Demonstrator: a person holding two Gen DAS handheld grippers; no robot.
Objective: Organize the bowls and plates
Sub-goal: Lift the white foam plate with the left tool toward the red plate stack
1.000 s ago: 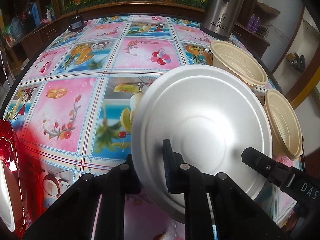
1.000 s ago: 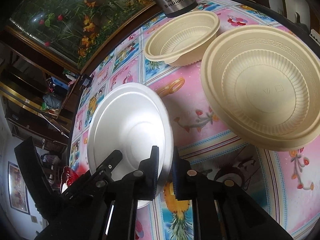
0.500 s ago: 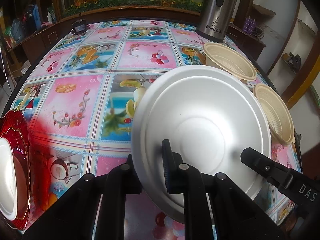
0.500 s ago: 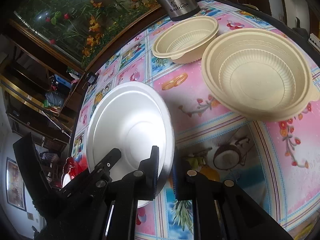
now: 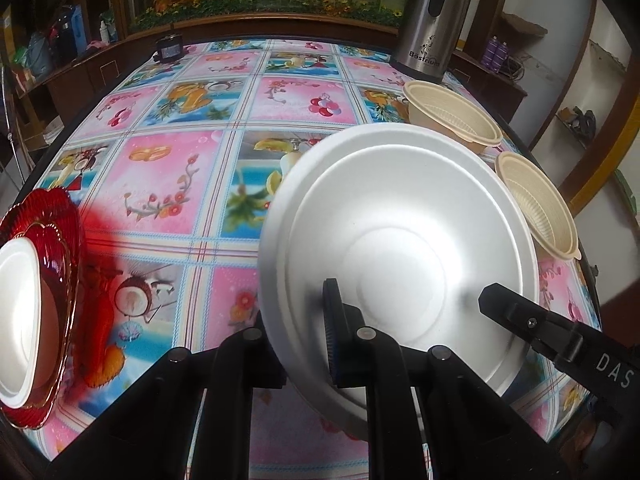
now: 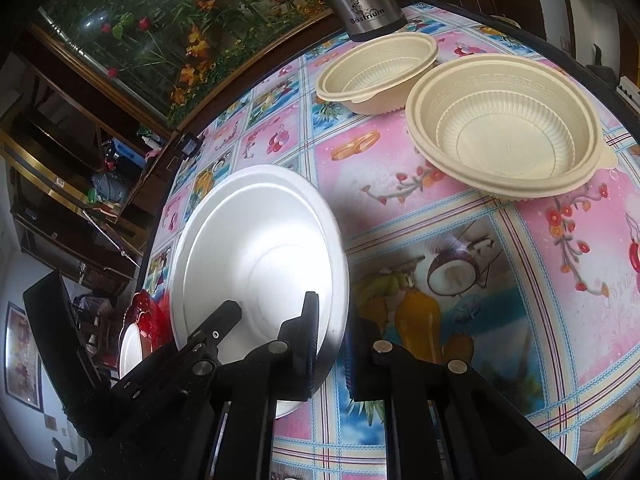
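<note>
Both grippers, left (image 5: 300, 344) & right (image 6: 332, 344), pinch the white plate's (image 5: 400, 240) near rim, held tilted above the table's (image 5: 224, 216) near edge (thin foam): uneven pull could crack it.

Left of the white plate (image 5: 400, 216): open cloth to the red dish (image 5: 48, 240). Right: two bowls (image 6: 504, 128) close together, flask (image 5: 432, 20) behind them.

"Bästrium" on steel flask (image 5: 430, 24), "DAS" on right tongs (image 5: 612, 368)
</note>
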